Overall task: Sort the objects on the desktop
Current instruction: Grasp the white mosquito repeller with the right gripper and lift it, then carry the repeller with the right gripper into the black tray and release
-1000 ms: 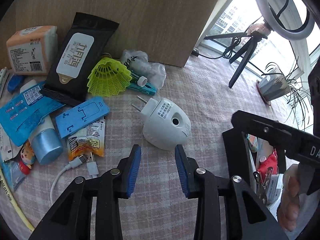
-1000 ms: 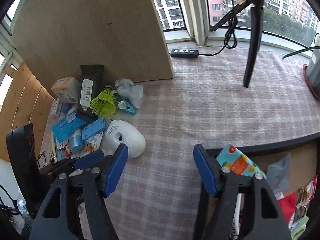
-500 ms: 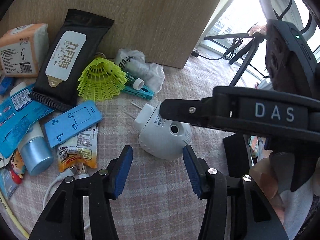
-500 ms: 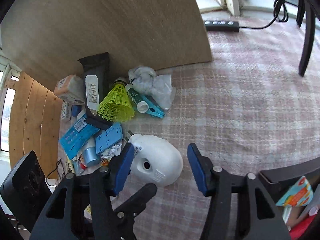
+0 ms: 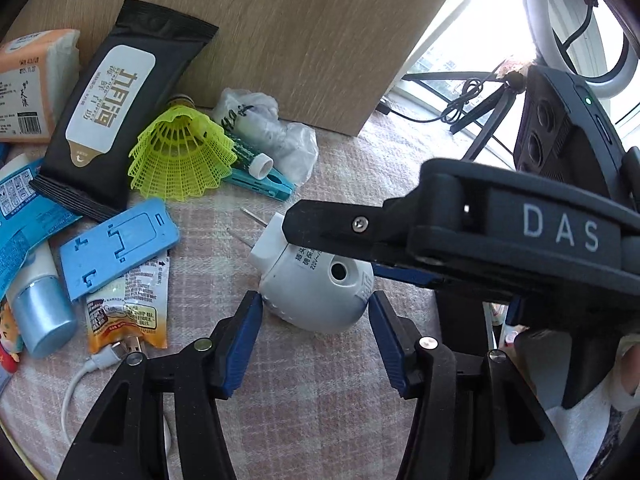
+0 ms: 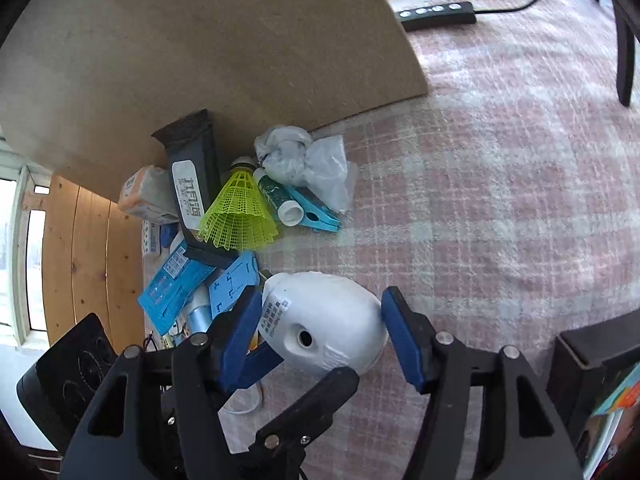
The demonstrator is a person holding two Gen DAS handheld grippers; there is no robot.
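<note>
I am opening both my left gripper (image 5: pixel 316 322) and right gripper (image 6: pixel 320 334) around the white plug-in device (image 6: pixel 324 322); its light, rigid, slippery dome wants gripping across the flanks.

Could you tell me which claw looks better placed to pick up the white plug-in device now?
Probably the right claw: its opening jaws straddle the white plug-in device across the body, one pad at each side. The left claw, also opening, only brackets the device's near end, and the right claw reaches across it.
</note>
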